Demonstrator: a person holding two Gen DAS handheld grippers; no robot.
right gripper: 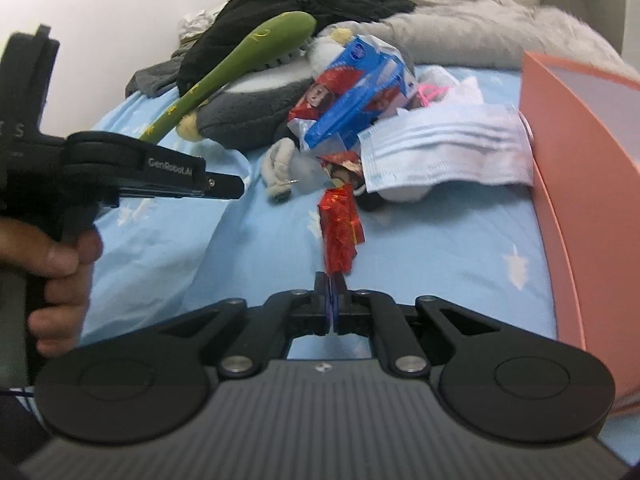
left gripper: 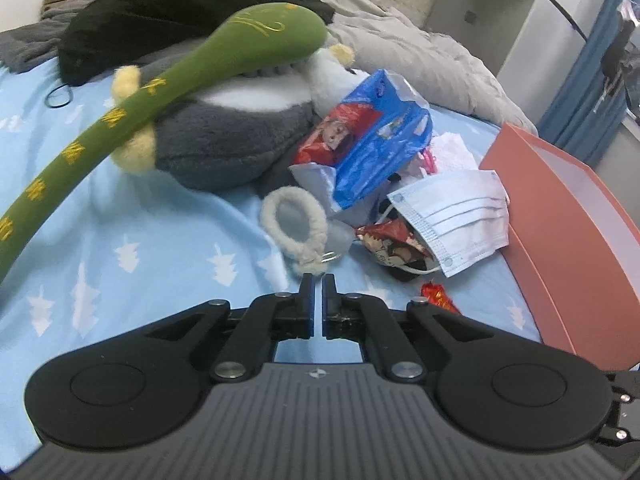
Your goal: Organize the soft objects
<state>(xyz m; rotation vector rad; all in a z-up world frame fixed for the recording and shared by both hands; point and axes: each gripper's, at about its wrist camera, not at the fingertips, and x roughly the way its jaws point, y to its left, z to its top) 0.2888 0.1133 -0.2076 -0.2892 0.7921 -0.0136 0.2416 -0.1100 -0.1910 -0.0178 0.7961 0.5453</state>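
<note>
A light blue bedsheet [left gripper: 120, 216] with white tree prints covers the bed. Beside the orange box [right gripper: 580, 160], the right gripper [right gripper: 330, 280] pinches a red foil wrapper [right gripper: 339, 228]. The left gripper [left gripper: 319, 280], nearly closed and holding nothing, sits just before a cream fuzzy loop [left gripper: 294, 216].

Both wrist cams low, fwd; share bed [left gripper: 140, 240] (close).
</note>
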